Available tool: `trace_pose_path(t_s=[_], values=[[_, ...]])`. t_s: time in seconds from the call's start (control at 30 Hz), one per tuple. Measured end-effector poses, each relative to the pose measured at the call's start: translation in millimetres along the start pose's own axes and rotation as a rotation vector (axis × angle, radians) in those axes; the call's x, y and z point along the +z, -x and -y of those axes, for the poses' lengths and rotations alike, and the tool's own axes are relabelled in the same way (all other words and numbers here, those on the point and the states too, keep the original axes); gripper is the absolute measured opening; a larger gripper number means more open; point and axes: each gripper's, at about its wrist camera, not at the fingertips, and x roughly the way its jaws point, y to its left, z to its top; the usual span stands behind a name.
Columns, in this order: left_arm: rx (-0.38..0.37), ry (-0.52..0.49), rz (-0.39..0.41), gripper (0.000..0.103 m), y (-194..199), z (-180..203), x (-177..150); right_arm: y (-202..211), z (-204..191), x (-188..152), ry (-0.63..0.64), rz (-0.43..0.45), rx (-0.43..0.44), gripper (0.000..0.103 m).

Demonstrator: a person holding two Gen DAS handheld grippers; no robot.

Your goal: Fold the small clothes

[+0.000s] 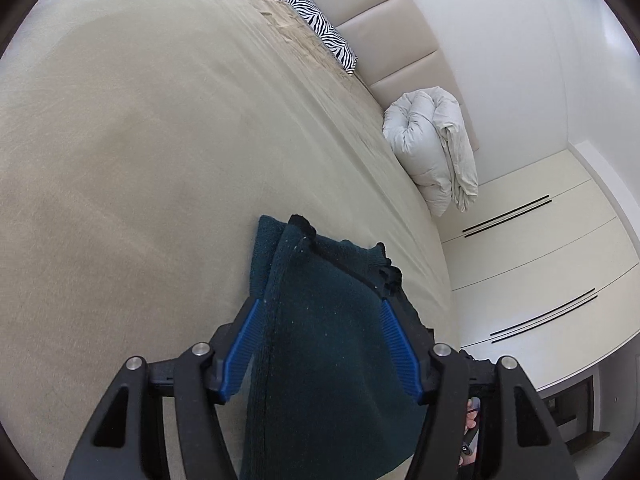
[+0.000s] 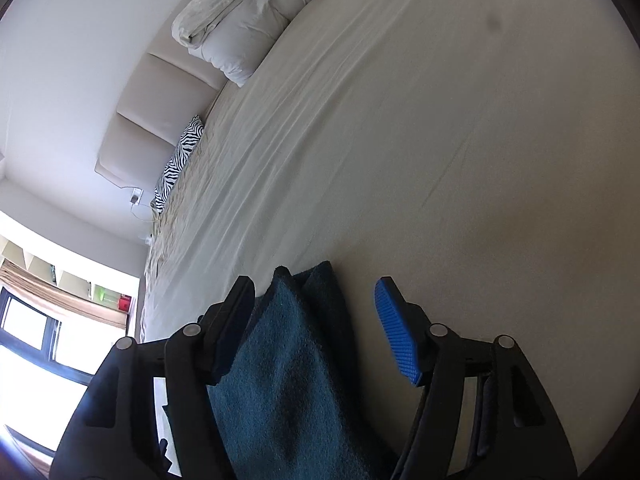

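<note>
On the beige bed (image 1: 140, 140), both tongs (image 1: 320, 340) (image 2: 316, 332) gape, dark teal garment (image 1: 320, 320) lying loose between

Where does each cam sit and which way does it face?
Left wrist: on the left claw, angled down across the bed toward the headboard; black arms, blue pads apart around the dark teal cloth, fingertips of a hand behind.
Right wrist: on the right claw, angled down the bed toward a window; its pads stand apart around the cloth.
Shared: cloth, bed, zebra pillow, white duvet, headboard.
</note>
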Motion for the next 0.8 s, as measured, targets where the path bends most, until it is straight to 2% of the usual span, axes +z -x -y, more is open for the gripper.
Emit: trace_pose_path(t_s=[0.2, 0.27, 0.33, 0.43, 0.47, 0.6, 0.7, 0.8], values=[[0.056, -0.079, -0.023, 0.069, 11, 4, -45, 22, -24, -46, 0.290, -0.074, -0.106, 0.060], [0.059, -0.095, -0.030, 0.069, 13, 6, -57, 28, -18, -63, 0.316, -0.097, -0.146, 0.060], [0.066, -0.113, -0.040, 0.069, 12, 8, -66, 33, -9, -78, 0.308, -0.127, -0.147, 0.059], [0.082, -0.137, -0.045, 0.068, 8, 12, -69, 35, -4, -93, 0.328, -0.173, -0.143, 0.039], [0.089, -0.145, -0.047, 0.064, 6, 12, -70, 35, -5, -97, 0.342, -0.183, -0.141, 0.029], [0.138, -0.146, -0.054, 0.039, 2, 7, -73, 45, -12, -112, 0.404, -0.169, -0.165, 0.014], [0.163, -0.149, -0.051, 0.023, 3, 3, -73, 53, -10, -111, 0.396, -0.148, -0.171, 0.007], [0.187, -0.158, -0.052, 0.014, 1, 1, -73, 59, -6, -110, 0.379, -0.125, -0.181, 0.005]])
